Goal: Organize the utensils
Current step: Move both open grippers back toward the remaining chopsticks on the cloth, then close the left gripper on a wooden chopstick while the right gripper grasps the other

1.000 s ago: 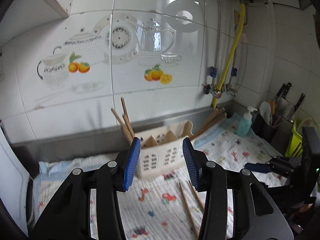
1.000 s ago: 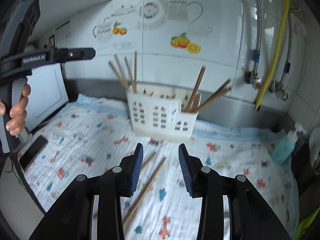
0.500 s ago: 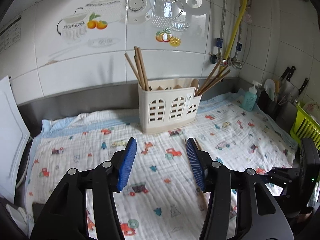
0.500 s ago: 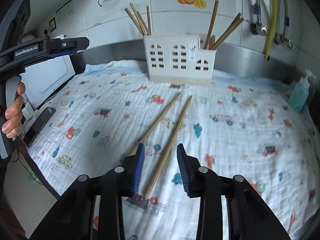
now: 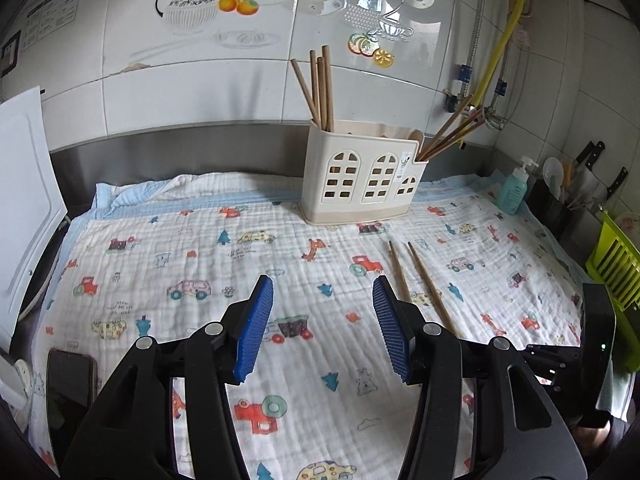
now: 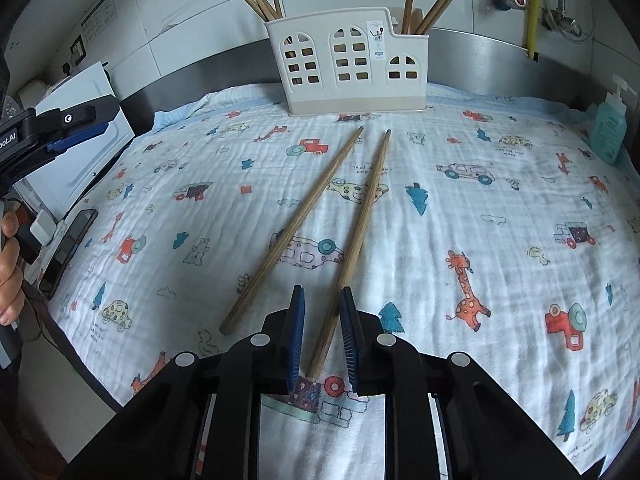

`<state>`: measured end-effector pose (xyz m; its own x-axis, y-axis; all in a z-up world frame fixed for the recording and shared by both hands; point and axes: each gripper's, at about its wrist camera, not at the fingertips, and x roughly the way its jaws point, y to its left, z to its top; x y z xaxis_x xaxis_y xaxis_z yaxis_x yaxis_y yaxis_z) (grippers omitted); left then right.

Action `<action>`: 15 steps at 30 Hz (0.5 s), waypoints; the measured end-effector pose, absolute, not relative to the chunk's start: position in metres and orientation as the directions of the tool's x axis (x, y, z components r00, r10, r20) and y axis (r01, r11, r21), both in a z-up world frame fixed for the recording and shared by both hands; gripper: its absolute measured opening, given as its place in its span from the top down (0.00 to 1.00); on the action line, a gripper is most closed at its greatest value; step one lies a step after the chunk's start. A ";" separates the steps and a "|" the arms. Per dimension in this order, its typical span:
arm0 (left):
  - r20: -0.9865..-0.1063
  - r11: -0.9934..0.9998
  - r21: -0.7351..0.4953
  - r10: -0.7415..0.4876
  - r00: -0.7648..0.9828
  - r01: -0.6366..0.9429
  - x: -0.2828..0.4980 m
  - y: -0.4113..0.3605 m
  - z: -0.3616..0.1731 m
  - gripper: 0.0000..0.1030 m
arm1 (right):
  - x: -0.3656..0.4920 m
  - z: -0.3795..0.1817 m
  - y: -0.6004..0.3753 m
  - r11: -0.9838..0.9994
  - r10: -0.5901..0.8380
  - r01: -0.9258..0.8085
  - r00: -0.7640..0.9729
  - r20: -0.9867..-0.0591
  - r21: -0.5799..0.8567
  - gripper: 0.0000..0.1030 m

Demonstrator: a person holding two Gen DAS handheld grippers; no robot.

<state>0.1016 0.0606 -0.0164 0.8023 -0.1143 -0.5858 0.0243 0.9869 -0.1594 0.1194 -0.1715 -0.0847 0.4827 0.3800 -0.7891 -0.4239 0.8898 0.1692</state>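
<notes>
Two wooden chopsticks lie on the printed cloth, one to the left point(image 6: 296, 224) and one to the right point(image 6: 358, 236); both also show in the left wrist view point(image 5: 420, 280). A cream utensil holder point(image 6: 352, 68) point(image 5: 360, 180) stands at the back with several chopsticks upright in it. My right gripper point(image 6: 322, 328) is low over the cloth, its jaws partly open around the near end of the right chopstick, not touching it. My left gripper point(image 5: 322, 320) is wide open and empty above the cloth, left of the loose chopsticks.
A teal soap bottle point(image 5: 514, 192) stands at the right. A green rack point(image 5: 616, 264) and a knife block sit at the far right. A white board point(image 5: 24, 200) leans at the left, with a phone point(image 5: 70, 392) by the cloth's front-left edge.
Both grippers pulled back from the holder and dropped toward the cloth. The right gripper's jaws narrowed and now straddle the near end of the right chopstick.
</notes>
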 end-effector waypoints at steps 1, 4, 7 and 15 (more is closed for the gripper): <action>-0.587 0.987 -0.161 -0.113 0.802 0.021 0.101 0.061 -0.018 0.49 | 0.120 -0.086 -0.171 0.892 0.377 -0.420 0.482 -0.790 0.170 0.84; -0.590 0.985 -0.174 -0.117 0.798 0.016 0.099 0.063 -0.021 0.49 | 0.121 -0.090 -0.169 0.902 0.353 -0.403 0.489 -0.798 0.152 0.84; -0.598 0.984 -0.178 -0.126 0.792 0.022 0.098 0.060 -0.027 0.49 | 0.122 -0.092 -0.171 0.909 0.344 -0.387 0.492 -0.800 0.153 0.88; -0.634 0.982 -0.182 -0.164 0.756 0.060 0.097 0.042 -0.045 0.49 | 0.122 -0.091 -0.175 0.912 0.346 -0.379 0.502 -0.792 0.158 0.91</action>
<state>0.0965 0.0415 -0.0454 0.7558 -0.1636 -0.6340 0.0601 0.9815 -0.1816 0.1217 -0.1750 -0.0910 0.5022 0.3465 -0.7923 -0.3795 0.9116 0.1581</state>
